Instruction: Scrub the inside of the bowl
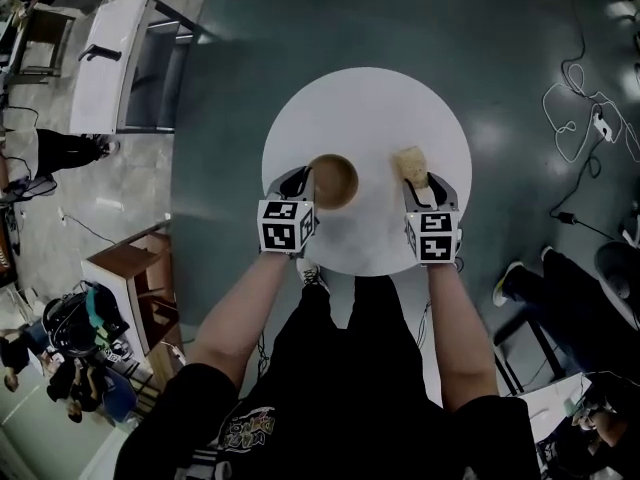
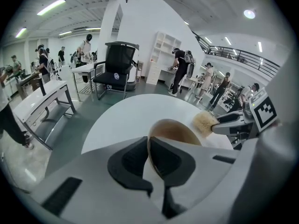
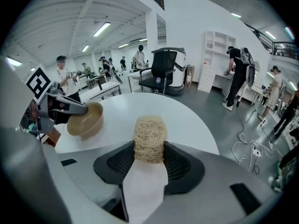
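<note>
A tan wooden bowl (image 1: 334, 179) is held over the round white table (image 1: 370, 118), left of centre. My left gripper (image 1: 303, 181) is shut on its near rim; in the left gripper view the thin bowl (image 2: 174, 129) wall stands between the two dark pads (image 2: 135, 160). My right gripper (image 1: 426, 185) is shut on a straw-coloured loofah scrubber (image 1: 410, 163), which sticks out past its jaws to the right of the bowl. In the right gripper view the scrubber (image 3: 150, 138) is pinched between the pads, and the bowl (image 3: 85, 120) hangs to the left, apart from it.
The table's near edge runs just under both grippers. A white bench (image 1: 115, 63) and a wooden stool (image 1: 130, 273) stand on the floor to the left. Cables (image 1: 585, 128) lie on the floor at right. An office chair (image 2: 117, 66) and several people are in the background.
</note>
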Tool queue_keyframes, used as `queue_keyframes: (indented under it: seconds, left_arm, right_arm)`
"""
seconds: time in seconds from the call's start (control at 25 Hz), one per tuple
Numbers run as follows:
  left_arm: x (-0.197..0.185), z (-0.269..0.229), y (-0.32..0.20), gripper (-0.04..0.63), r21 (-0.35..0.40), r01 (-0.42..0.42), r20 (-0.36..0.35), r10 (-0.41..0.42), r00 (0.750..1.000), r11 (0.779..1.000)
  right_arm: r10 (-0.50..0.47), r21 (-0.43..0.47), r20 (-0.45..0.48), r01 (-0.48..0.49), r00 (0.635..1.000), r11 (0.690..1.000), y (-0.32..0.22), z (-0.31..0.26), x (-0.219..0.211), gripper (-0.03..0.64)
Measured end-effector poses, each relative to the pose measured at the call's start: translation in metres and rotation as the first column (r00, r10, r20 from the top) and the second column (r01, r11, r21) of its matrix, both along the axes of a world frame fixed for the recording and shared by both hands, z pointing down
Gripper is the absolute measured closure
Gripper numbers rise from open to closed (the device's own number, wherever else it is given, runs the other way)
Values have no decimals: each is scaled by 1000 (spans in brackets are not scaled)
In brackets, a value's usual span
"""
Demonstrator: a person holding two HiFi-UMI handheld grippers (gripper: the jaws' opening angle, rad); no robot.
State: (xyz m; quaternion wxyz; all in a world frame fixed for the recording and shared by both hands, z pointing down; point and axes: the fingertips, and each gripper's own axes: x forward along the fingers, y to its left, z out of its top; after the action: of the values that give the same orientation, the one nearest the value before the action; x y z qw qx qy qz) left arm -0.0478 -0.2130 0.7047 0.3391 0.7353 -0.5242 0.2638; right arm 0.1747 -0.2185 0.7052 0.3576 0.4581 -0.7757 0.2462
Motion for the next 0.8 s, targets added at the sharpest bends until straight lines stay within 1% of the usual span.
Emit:
queue_keyframes:
  seconds: [0.16, 0.4, 0.6, 0.64, 0.76, 0.8]
  left_arm:
    - [-4, 8, -5, 575, -7, 10, -8, -10, 1000, 1000]
    - [-9, 14, -8, 574, -10, -1, -7, 1, 1000, 1000]
    - [-8, 13, -11, 573, 11, -34, 4, 34, 999, 999]
    - [-9, 12, -11, 566, 17, -38, 3, 38, 999, 999]
    - [-13, 5, -11, 518, 41, -44, 1, 44, 999, 998]
    - [-15, 2, -11, 512, 51, -47, 4, 47, 999, 998]
  right_arm:
    - [-5, -10, -7, 5, 1000, 1000, -6, 9, -6, 416]
    - [2, -7, -10, -2, 1000, 1000, -9, 11, -11, 414]
    - [4, -9, -14, -4, 1000, 1000, -8, 11, -12, 413]
    - [1, -7, -17, -2, 1000, 1000, -8, 11, -13, 408]
    - [1, 9, -20, -1, 1000, 1000, -8, 7, -16, 382]
    - [4, 15, -18, -4, 1000, 1000, -8, 4, -16, 382]
